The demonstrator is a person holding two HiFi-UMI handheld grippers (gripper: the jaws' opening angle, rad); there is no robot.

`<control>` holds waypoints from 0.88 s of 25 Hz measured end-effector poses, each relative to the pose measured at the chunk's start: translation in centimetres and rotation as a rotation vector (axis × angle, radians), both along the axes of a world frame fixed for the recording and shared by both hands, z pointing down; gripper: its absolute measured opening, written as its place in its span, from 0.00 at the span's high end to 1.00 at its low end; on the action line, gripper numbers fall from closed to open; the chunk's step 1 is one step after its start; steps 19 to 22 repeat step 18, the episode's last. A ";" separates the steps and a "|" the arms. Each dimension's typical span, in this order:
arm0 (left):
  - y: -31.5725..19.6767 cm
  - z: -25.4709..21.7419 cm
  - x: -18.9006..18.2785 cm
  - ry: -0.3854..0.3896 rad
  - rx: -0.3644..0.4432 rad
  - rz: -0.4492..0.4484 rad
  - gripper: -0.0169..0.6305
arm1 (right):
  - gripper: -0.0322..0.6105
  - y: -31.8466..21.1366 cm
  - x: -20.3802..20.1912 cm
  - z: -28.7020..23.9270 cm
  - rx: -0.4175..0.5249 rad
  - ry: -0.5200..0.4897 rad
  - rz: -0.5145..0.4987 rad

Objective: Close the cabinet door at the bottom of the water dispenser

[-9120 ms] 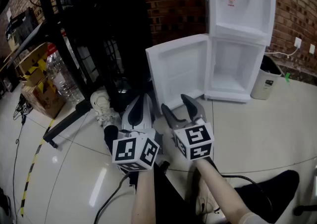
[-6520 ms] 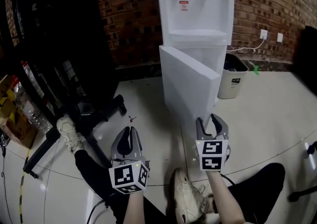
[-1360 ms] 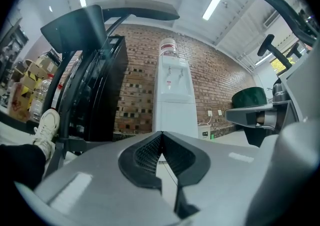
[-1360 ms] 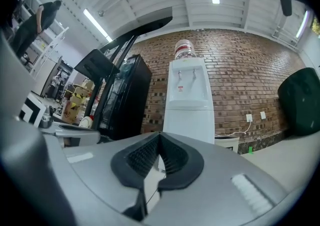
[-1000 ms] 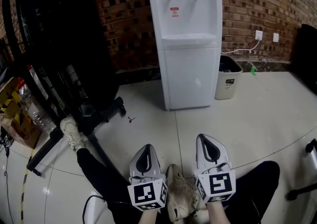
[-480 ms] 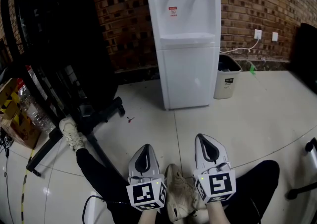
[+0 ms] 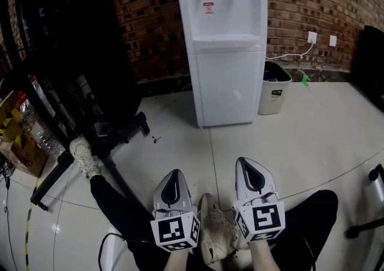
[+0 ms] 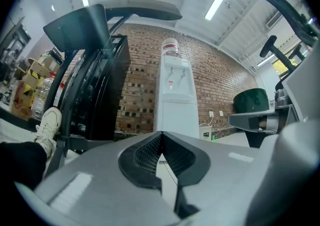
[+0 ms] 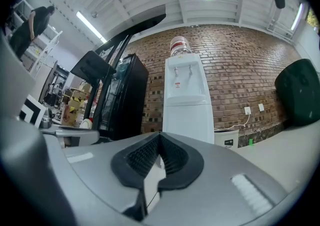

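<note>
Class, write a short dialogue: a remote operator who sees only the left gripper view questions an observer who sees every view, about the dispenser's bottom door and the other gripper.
Operator: The left gripper blocks the lower part of the water dispenser. Is the cabinet door closed?
Observer: Yes. The head view shows it flush with the dispenser's front, no gap.
Operator: What is the right gripper doing?
Observer: Its own view shows the jaws together with nothing between them.
</note>
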State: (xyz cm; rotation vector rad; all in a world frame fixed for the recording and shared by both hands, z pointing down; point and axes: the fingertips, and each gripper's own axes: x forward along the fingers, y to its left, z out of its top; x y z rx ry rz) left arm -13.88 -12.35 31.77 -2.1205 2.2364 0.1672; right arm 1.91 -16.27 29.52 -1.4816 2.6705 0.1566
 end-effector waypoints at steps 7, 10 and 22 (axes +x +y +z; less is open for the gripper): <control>-0.1 -0.3 -0.1 0.000 0.007 -0.001 0.95 | 0.95 -0.1 -0.1 -0.4 0.005 -0.003 -0.002; -0.1 -0.2 -0.1 0.003 0.003 -0.001 0.95 | 0.95 0.0 -0.2 -0.1 -0.001 -0.002 -0.004; -0.4 0.6 -0.1 0.032 -0.013 0.003 0.95 | 0.95 -0.1 -0.3 0.3 -0.014 0.002 -0.007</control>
